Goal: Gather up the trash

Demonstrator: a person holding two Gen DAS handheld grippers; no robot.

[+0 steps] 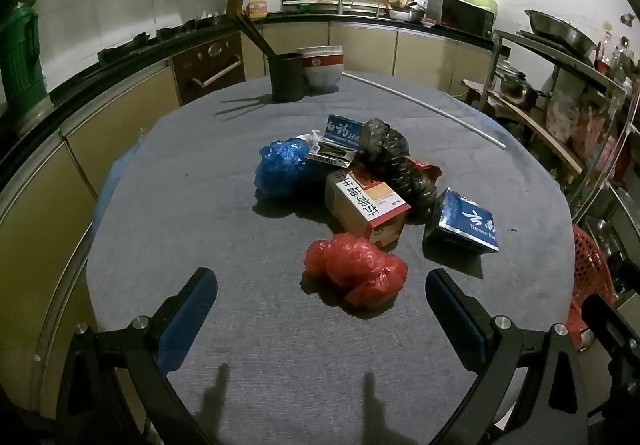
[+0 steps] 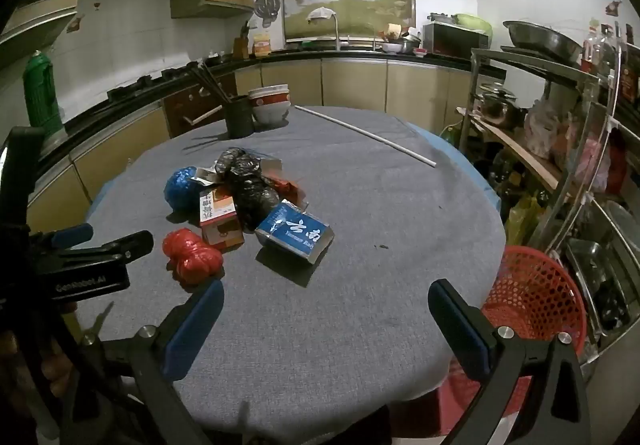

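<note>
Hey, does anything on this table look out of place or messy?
Yes. A heap of litter sits mid-table: crumpled red bag, blue bag, black bag, and opened cartons, one orange-and-white and one blue. A thin white rod lies loose across the far side.

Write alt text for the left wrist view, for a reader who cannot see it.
The open left gripper hovers over a grey-clothed round table, aimed at a crumpled red plastic bag. Behind it lies a pile: medicine boxes, a blue bag and a black bag. Kitchen counters curve behind.
</note>
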